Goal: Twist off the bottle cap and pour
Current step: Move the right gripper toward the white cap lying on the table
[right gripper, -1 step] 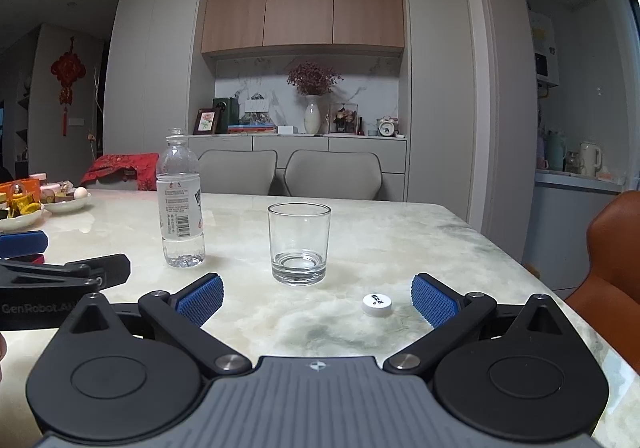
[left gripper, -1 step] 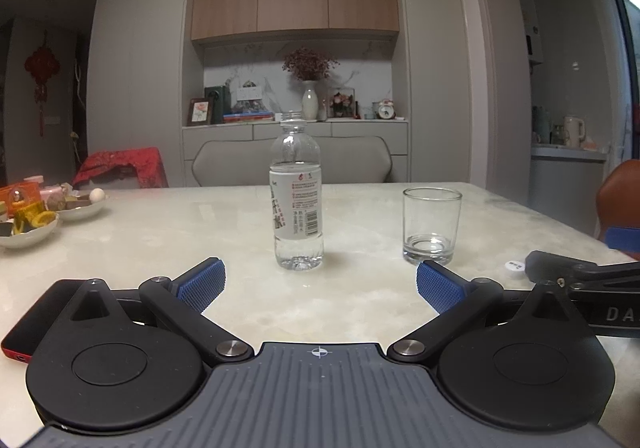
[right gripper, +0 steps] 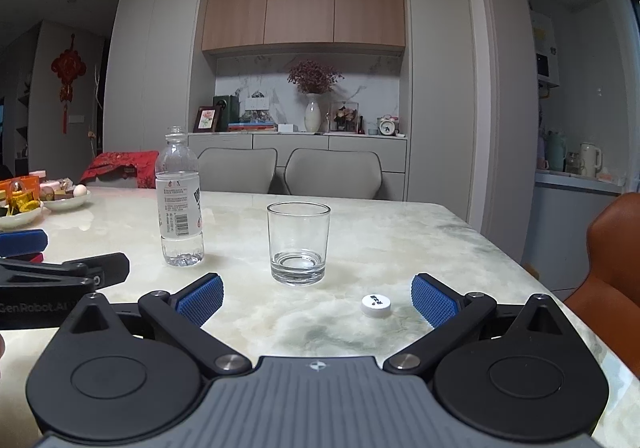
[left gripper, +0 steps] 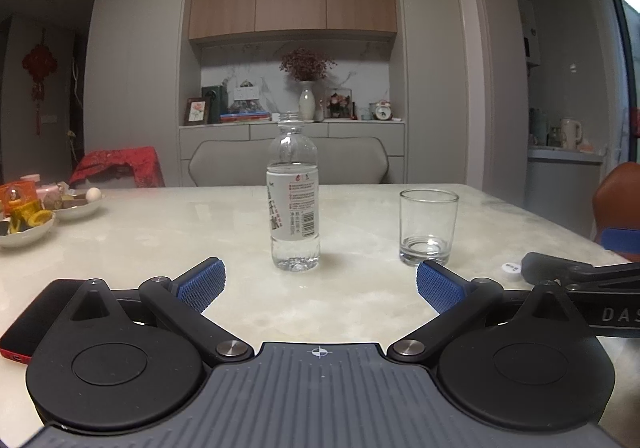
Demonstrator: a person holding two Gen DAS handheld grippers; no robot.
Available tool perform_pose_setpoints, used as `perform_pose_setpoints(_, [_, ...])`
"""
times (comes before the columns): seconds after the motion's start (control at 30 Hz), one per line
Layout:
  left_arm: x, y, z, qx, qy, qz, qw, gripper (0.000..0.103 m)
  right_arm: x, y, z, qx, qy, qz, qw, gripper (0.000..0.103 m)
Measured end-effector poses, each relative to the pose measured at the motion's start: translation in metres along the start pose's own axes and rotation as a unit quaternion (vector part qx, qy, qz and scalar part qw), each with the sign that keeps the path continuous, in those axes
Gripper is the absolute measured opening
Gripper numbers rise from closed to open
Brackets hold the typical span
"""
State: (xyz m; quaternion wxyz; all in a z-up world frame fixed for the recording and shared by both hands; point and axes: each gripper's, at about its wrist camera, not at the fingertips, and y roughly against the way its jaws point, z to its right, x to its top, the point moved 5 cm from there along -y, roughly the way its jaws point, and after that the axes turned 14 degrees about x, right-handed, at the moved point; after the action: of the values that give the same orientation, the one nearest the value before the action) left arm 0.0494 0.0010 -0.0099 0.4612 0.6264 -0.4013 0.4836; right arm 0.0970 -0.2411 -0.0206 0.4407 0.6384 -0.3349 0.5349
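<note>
The bottle (left gripper: 295,196) stands upright near the middle of the marble table (left gripper: 160,232), its neck bare: the white cap (right gripper: 376,305) lies flat on the tabletop well to the right, so the unscrewing step looks done. Only a shallow layer of water seems to sit in the bottle's base, though the clear plastic and dim light make the level hard to read. The drinking glass (right gripper: 298,244) stands to the right of the bottle, apart from it, upright and apparently empty apart from its thick bottom; whether any water has been poured cannot be told.

The left gripper (left gripper: 320,282) sits low over the near edge of the table with its blue pads spread wide and nothing between them. The bottle lies straight ahead, centred in the gap, which suits a grasp around its labelled body. The right gripper (right gripper: 316,298) is likewise fully spread and empty; the glass is ahead of it and the cap lies just beside its right pad, a placement that fits the cap having been set down by this hand. Each tool shows at the edge of the other's view, so the two are side by side.

Further out, dishes of snacks (left gripper: 28,220) sit at the table's left end and a dark phone with a red edge (left gripper: 32,322) lies beside the left tool, both clear of the working area.
</note>
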Motion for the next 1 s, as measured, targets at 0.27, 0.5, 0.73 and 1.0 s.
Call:
perform_pose_setpoints(0.27, [0.020, -0.035, 0.002, -0.012, -0.044, -0.005, 0.9989, 0.103, 0.005, -0.002, 0.023, 0.001, -0.001, -0.030, 1.000, 0.103])
perform_pose_setpoints(0.5, [0.050, -0.064, -0.043, -0.063, 0.005, 0.009, 0.9979, 0.103, 0.030, -0.020, 0.027, 0.009, 0.014, -0.030, 0.999, 0.103])
perform_pose_setpoints(0.73, [0.064, -0.100, -0.042, -0.069, -0.012, 0.031, 0.9971, 0.103, 0.048, -0.050, 0.039, 0.001, 0.019, -0.040, 0.999, 0.103])
perform_pose_setpoints(1.0, [0.052, -0.127, -0.040, -0.074, -0.014, 0.010, 0.9971, 0.103, 0.028, -0.079, 0.059, 0.022, -0.026, -0.100, 0.994, 0.099])
